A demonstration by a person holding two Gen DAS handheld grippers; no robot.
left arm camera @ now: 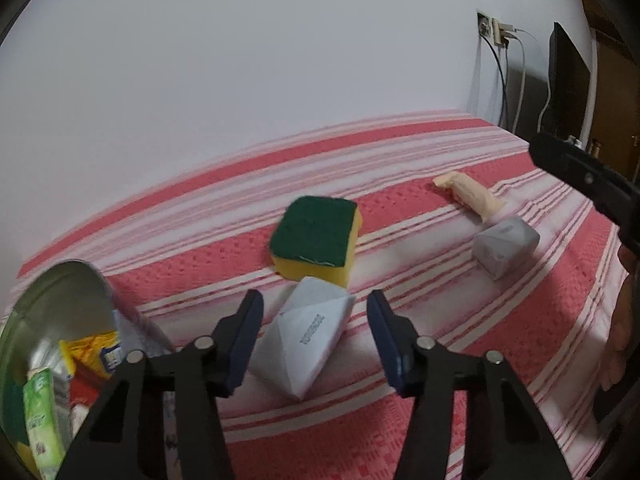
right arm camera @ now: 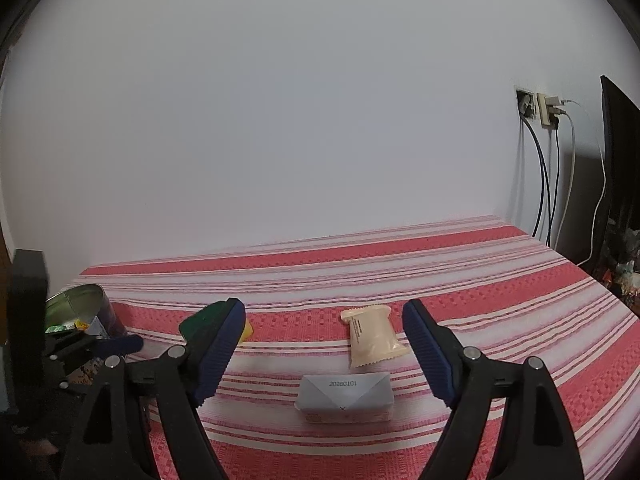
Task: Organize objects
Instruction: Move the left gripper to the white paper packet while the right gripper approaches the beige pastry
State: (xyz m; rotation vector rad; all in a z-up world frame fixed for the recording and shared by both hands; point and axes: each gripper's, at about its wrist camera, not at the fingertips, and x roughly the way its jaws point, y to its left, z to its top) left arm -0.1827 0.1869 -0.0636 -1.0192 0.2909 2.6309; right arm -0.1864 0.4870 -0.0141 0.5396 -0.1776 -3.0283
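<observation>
Risk number one, as far as I could judge, was the left gripper (left arm camera: 316, 336) squashing or skidding the grey folded packet (left arm camera: 308, 344). The jaws stood either side of it on the striped bedspread (left arm camera: 460, 344), pads not yet pressing, so nothing was gripped. The packet lay at a slant to the jaws and looked like thin glossy wrap with pointy folded ends, so a pinch on a corner could have made it swivel out. The green-and-yellow sponge (left arm camera: 316, 236) sat right behind, touching or nearly touching, and could have gotten nudged along.

The right gripper (right arm camera: 324, 356) was spread wide and empty, hovering over a second grey packet (right arm camera: 346, 398) with a printed date, just in front of a cream crinkle-edged sachet (right arm camera: 372, 336).

The round metal tin (left arm camera: 52, 320), shiny inside, already held a jumble of wrappers. The cover looked woven and bumpy, grippy enough but soft, so things could sink a bit.
</observation>
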